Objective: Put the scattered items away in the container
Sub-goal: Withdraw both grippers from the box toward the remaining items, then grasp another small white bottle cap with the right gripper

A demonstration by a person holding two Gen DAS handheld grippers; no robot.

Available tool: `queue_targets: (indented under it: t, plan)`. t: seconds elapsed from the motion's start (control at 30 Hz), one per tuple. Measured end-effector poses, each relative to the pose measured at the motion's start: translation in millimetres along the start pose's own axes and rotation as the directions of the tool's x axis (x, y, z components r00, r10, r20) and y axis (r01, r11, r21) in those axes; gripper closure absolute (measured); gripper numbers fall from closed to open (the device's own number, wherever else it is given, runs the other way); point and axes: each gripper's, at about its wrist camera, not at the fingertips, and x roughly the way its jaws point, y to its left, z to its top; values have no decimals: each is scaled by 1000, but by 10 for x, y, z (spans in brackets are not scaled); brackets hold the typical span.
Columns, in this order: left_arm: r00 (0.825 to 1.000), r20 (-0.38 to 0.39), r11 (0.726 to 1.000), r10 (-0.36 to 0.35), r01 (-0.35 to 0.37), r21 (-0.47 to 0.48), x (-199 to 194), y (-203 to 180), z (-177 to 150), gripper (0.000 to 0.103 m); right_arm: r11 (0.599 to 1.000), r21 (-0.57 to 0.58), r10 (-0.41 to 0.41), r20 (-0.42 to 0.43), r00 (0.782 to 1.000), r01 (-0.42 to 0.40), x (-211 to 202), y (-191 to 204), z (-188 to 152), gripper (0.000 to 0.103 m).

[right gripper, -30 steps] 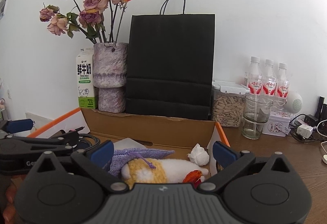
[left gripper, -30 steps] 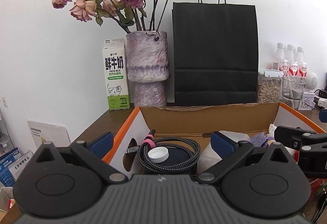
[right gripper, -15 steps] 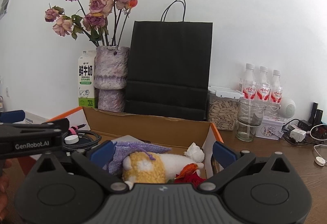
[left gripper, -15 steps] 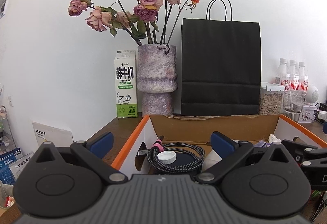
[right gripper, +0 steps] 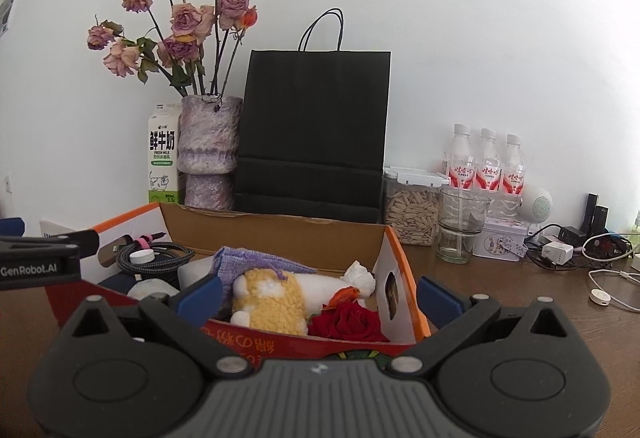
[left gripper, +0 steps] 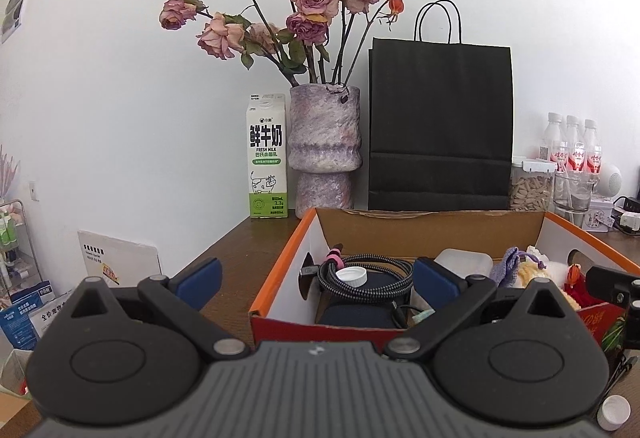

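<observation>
**Box filled, both claws wide and empty**

Left wrist view: box (left gripper: 276, 280) sits at centre and lower right of the frame, just beyond the left claw (left gripper: 316, 280), whose blue pads are spread wide with nothing between them. Inside, between the pads, lie a coiled cable (left gripper: 372, 276) and a white cap (left gripper: 351, 275). Another cap (left gripper: 614, 412) lies on the table (left gripper: 244, 258) at the lower right corner, outside the box.

Right wrist view: right claw (right gripper: 318, 296) is likewise wide and empty. The box's near wall (right gripper: 320, 342) runs between its pads; a plush toy (right gripper: 276, 300) and red rose (right gripper: 352, 324) lie inside, just past them. A black bag (right gripper: 316, 134) stands behind.
</observation>
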Motion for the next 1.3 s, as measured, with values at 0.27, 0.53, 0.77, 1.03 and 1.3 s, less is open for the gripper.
queue_targets:
  t: [0.27,0.53,0.77,1.03,1.3]
  plan:
    - [999,-34,1000,-15,15,3,-153,71,-76,0,1000,-15,-11,-27,1000,10,-181,8,-107,0]
    - [999,-43,999,-32,34,35,-352,79,-156,0,1000,-11,28,-104,994,-30,-359,-31,-243,0]
    - [993,-112,997,-43,50,59,-481,131,-245,0,992,-19,117,-172,978,-122,-463,9,-340,0]
    - [979,-192,996,-67,78,48,-567,225,-356,0,990,-27,124,-297,947,-138,-352,98,-382,19]
    - [975,-211,995,-73,85,49,-560,229,-361,0,986,19,162,-346,924,-166,-285,58,-431,76]
